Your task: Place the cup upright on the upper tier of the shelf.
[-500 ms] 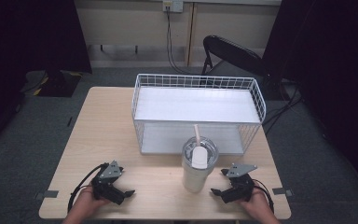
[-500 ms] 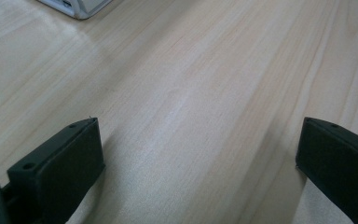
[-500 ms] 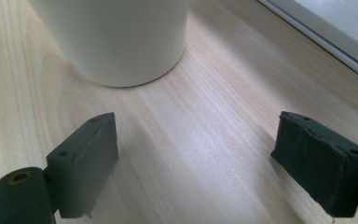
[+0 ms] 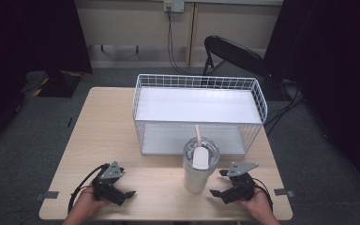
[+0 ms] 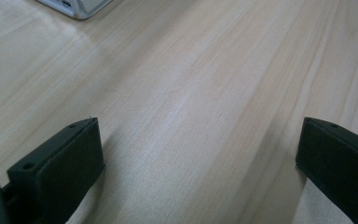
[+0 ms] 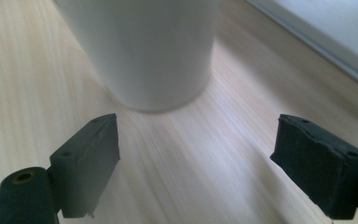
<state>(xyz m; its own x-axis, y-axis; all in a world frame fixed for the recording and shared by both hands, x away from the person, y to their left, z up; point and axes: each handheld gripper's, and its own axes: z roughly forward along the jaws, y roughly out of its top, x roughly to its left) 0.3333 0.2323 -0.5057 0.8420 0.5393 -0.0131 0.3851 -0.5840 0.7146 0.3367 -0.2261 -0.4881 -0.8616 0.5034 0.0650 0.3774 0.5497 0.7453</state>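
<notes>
White tumbler [image 4: 198, 168] with lid and straw upright on worktop [image 4: 98, 136], near edge, right of centre, just in front of wire basket [image 4: 258, 96]. Right tongs [image 4: 221, 187] just right of tumbler, wide open, empty, aimed at its base, not touching. Left tongs [image 4: 129, 197] well apart at near left, wide open, empty, over bare wood. Judged: grasp not yet made; everything left, probably gripping and moving the tumbler.

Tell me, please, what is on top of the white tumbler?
The white tumbler carries a clear lid with a straw rising through it. The lid hides its contents.
</notes>
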